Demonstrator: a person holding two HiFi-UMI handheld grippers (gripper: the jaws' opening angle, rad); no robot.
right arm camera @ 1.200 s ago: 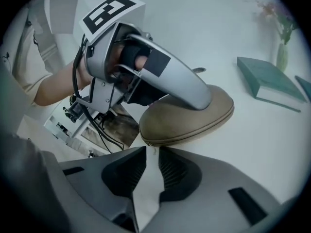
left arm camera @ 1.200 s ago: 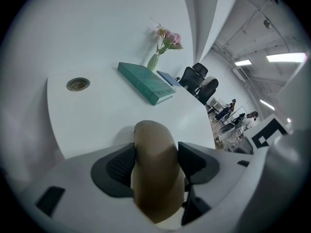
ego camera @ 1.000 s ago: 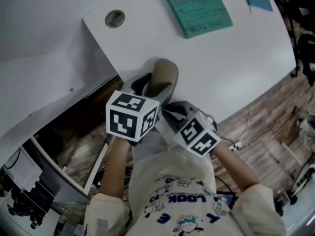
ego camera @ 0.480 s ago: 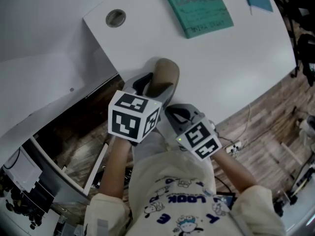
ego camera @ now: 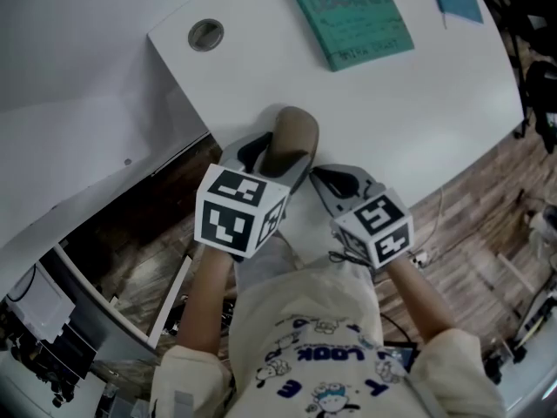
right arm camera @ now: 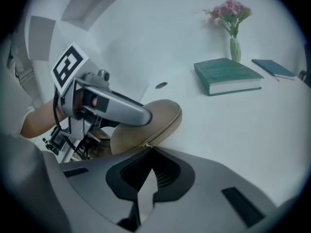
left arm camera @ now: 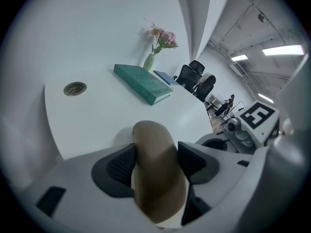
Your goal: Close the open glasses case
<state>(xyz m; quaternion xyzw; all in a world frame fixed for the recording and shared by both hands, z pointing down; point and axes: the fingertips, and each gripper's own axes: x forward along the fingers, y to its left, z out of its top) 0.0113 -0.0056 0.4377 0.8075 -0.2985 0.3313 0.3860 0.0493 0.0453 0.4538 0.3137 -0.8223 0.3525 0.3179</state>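
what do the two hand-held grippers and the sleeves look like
Left hand-held gripper and right hand-held gripper: smooth grey bodies, black ribbed pads. Each carries a white cube with black square markers: left cube, right cube. Thin black cables hang by the left one's body. The person wears a cream short-sleeved T-shirt with a cartoon print.

Your head camera looks steeply down on the desk (ego camera: pixel 435 103). The cameras on your left hand-held gripper (left arm camera: pixel 156 160) and right hand-held gripper (right arm camera: pixel 149 153) sit low, close behind their jaws. All three views share the glasses case (ego camera: pixel 291 133) and the teal book (ego camera: pixel 352 11), which sits at 12 o'clock overhead.
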